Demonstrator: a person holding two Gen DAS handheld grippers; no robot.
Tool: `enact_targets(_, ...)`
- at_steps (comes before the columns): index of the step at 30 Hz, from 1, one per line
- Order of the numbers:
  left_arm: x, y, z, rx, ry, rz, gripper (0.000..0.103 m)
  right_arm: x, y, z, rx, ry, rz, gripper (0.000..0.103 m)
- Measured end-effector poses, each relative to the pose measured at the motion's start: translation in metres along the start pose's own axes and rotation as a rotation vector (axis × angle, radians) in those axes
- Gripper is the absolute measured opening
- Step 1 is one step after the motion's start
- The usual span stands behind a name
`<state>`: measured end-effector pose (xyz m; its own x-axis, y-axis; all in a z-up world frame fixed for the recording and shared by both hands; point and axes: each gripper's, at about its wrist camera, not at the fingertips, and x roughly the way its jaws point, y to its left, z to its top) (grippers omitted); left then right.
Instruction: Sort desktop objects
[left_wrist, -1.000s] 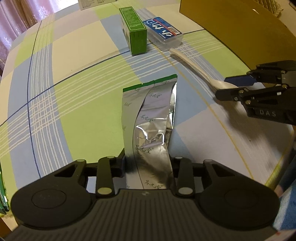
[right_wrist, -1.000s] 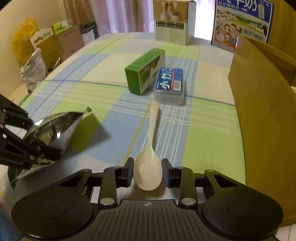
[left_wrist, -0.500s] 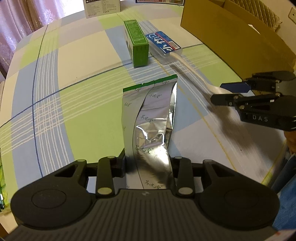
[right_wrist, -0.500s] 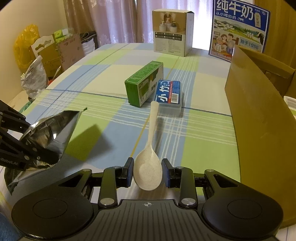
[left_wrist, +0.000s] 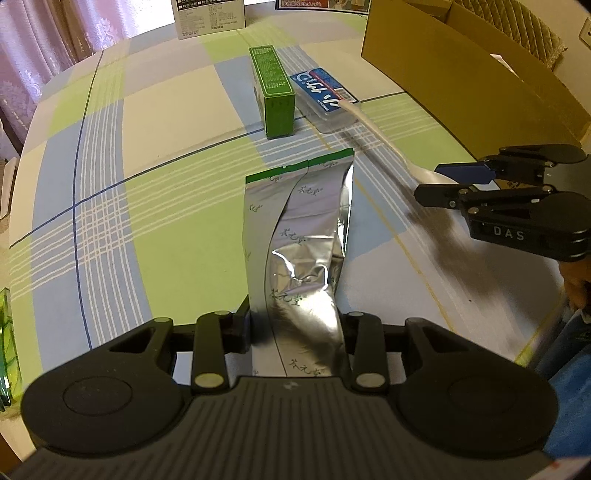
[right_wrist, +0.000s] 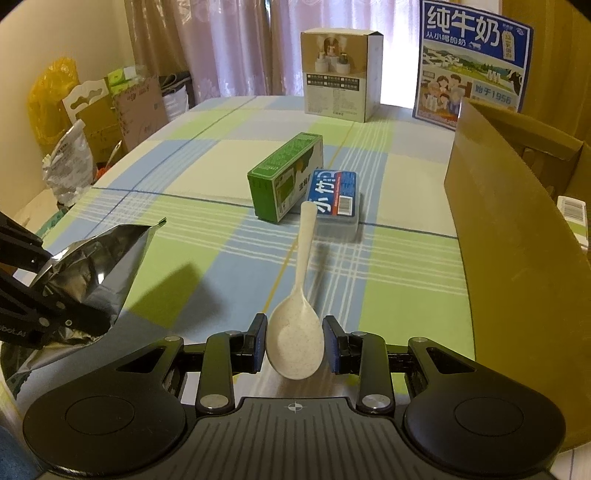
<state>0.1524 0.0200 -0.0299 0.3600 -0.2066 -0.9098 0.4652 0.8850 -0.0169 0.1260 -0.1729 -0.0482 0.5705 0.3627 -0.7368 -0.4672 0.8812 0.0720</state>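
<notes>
My left gripper (left_wrist: 295, 328) is shut on a silver foil pouch (left_wrist: 301, 236) with a green top edge, held above the checked tablecloth. The same pouch (right_wrist: 99, 266) shows at the left of the right wrist view, clamped in the left gripper. My right gripper (right_wrist: 295, 345) is shut on the bowl of a cream plastic spoon (right_wrist: 297, 321), its handle pointing away toward the boxes. From the left wrist view the spoon (left_wrist: 373, 127) and right gripper (left_wrist: 448, 184) sit at the right, lifted off the table.
A green box (right_wrist: 286, 177) and a blue-labelled clear case (right_wrist: 334, 195) lie mid-table. A large brown cardboard box (right_wrist: 517, 258) stands along the right. A white product box (right_wrist: 340, 75) and a milk carton (right_wrist: 474, 62) stand at the far edge. Bags and cartons crowd the left.
Both grippers have risen and tilted back with their loads; the spoon has come up off the table, its handle now over the blue-labelled case. More of the far table shows.
</notes>
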Motion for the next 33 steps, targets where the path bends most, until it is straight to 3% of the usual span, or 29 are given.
enact_targets(11,-0.017,-0.013,0.000,-0.011,-0.011,0.002,0.030,-0.009,0.002,0.002,-0.003,-0.029,-0.003,0.029)
enact_targets(33,-0.061,-0.057,0.016,-0.069,-0.099,-0.030,0.030,-0.090,0.002,0.018,0.008,-0.159,-0.025,0.029)
